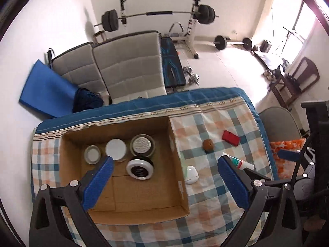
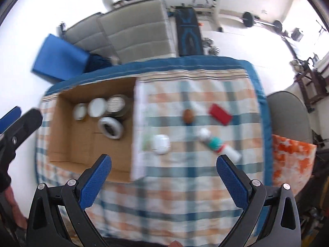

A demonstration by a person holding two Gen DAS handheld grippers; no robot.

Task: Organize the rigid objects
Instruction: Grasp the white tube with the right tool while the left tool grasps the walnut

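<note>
A cardboard box point(image 1: 176, 164) point(image 2: 61, 144) lies open on the checked tablecloth and holds several round lidded jars point(image 1: 115, 149) point(image 2: 96, 107) and a black-and-white disc point(image 1: 140, 166) point(image 2: 110, 128). To the right of the box lie a white oval case point(image 1: 191, 174) point(image 2: 161, 144), a brown ball point(image 1: 208, 145) point(image 2: 188, 115), a red flat object point(image 1: 230, 137) point(image 2: 220, 114) and a white tube with a teal band point(image 1: 240, 162) point(image 2: 218, 144). My left gripper point(image 1: 165, 161) hovers open above the box's right side. My right gripper point(image 2: 164, 162) hangs open above the cloth, just short of the white case.
The table point(image 1: 205, 98) is covered by a blue-bordered checked cloth. Behind it stand grey padded chairs point(image 1: 127, 65), a blue mat point(image 1: 47, 88) and a barbell rack point(image 1: 158, 13). An orange patterned cushion point(image 2: 292, 162) and a grey chair point(image 2: 287, 113) sit at the right.
</note>
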